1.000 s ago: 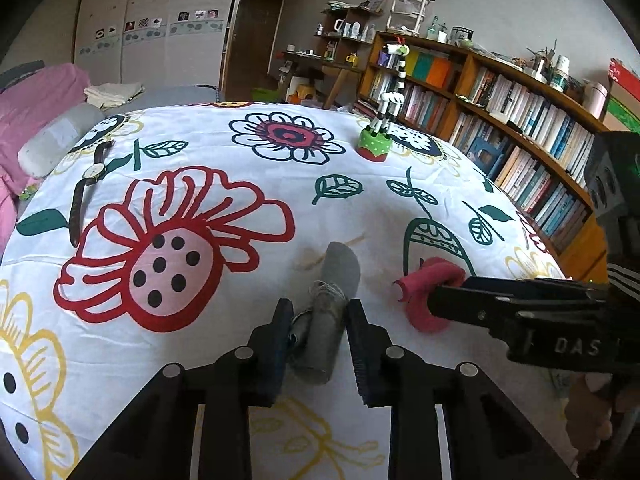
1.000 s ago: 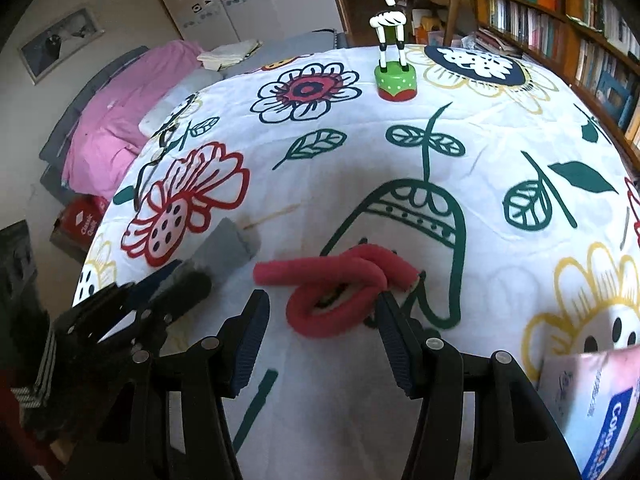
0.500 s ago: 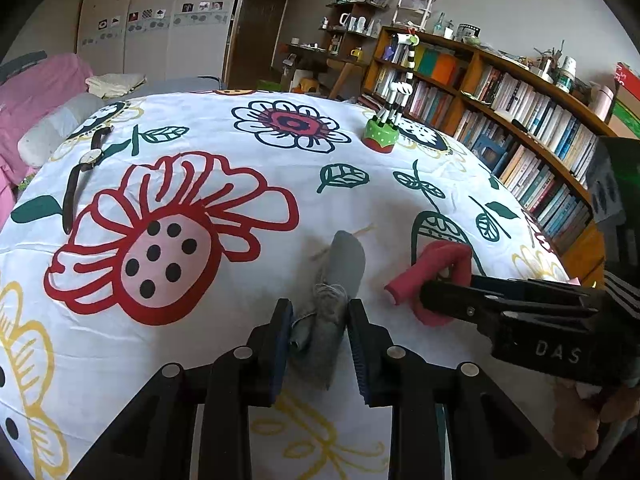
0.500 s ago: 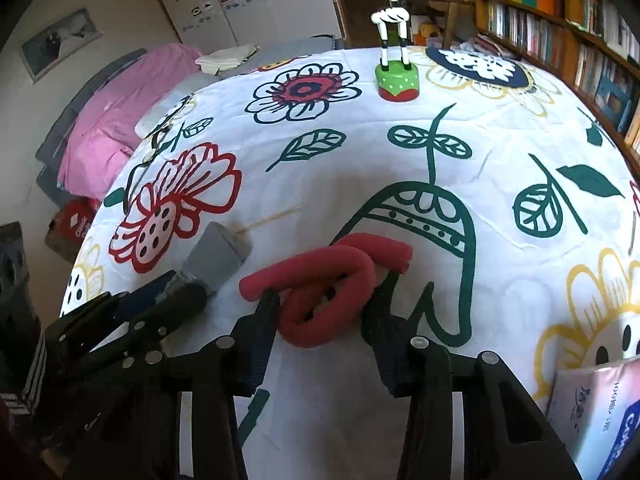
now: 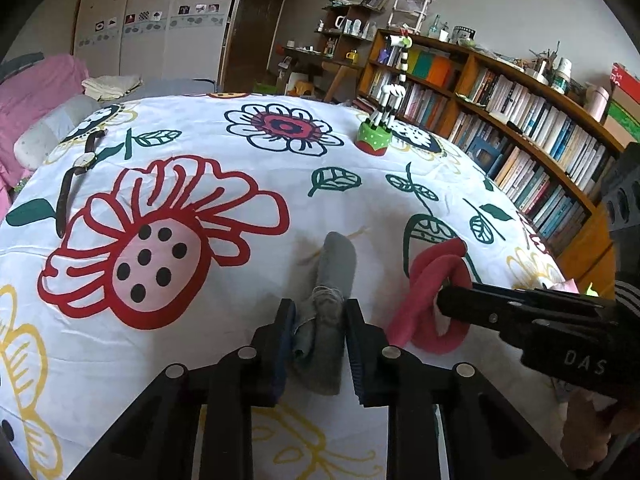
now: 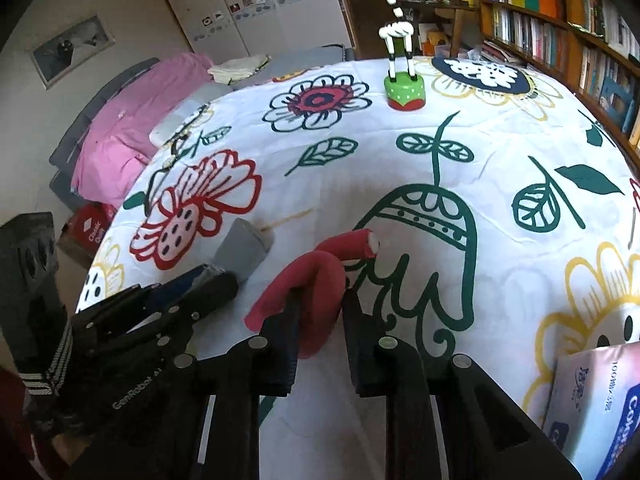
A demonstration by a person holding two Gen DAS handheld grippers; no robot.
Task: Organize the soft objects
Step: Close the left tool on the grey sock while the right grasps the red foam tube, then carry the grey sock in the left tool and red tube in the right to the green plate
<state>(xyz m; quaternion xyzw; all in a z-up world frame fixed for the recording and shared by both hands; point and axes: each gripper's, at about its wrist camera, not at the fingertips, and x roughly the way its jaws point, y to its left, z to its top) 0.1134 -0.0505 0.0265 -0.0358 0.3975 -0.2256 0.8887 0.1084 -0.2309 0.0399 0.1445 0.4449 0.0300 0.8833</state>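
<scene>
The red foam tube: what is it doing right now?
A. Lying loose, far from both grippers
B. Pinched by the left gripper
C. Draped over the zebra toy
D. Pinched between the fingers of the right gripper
D: the right gripper has just closed its fingers onto the red foam tube, while the left gripper clamps the grey cloth.

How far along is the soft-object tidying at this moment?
Nothing looks put away yet. In hand: the left gripper pinches the grey sock, and the right gripper, its fingers just closing, squeezes the red foam roller. Both still rest on the floral cloth; lifting and placing remain.
</scene>
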